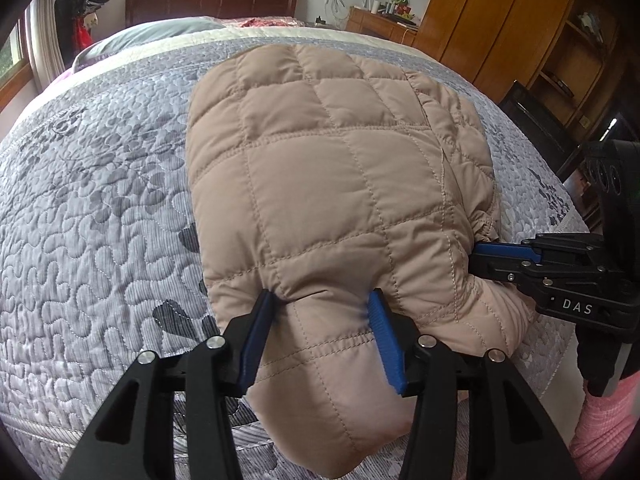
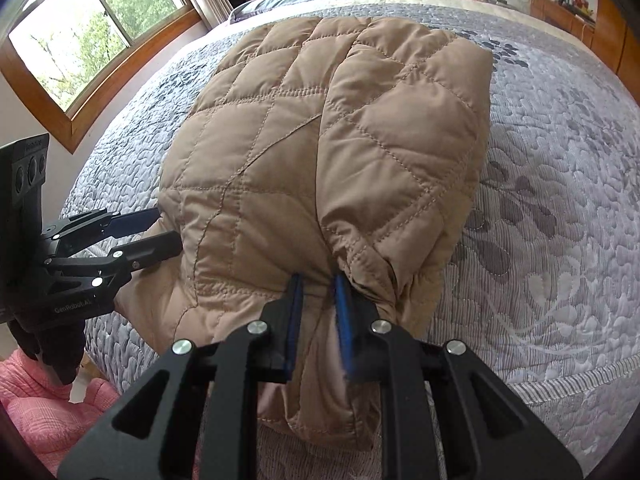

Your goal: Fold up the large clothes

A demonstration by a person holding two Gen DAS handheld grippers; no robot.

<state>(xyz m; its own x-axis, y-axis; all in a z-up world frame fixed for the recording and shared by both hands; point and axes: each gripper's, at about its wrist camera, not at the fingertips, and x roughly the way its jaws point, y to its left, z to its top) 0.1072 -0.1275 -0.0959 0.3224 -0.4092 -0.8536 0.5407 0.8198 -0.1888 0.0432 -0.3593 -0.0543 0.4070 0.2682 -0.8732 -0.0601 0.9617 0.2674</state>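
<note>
We read "DAS" in white letters on the black body of the right gripper (image 1: 480,258), seen from the left wrist camera. From the right wrist camera we read "GenRobot.AI" on the black body of the left gripper (image 2: 166,226); no other lettering is legible.

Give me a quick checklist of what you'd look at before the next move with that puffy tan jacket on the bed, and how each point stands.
1. Left gripper holds the jacket: ok, a thick fold sits pinched between its blue pads.
2. Right gripper holds the jacket: ok, pads closed narrowly on a gathered edge.
3. Both grips on the near edge, side by side: ok.
4. Jacket resting on the bedspread: ok, though its near end hangs over the bed edge.
5. Sleeves tucked in: cannot tell, the underside is hidden.
6. Landing space beyond the jacket: ok, bare bedspread.
</note>
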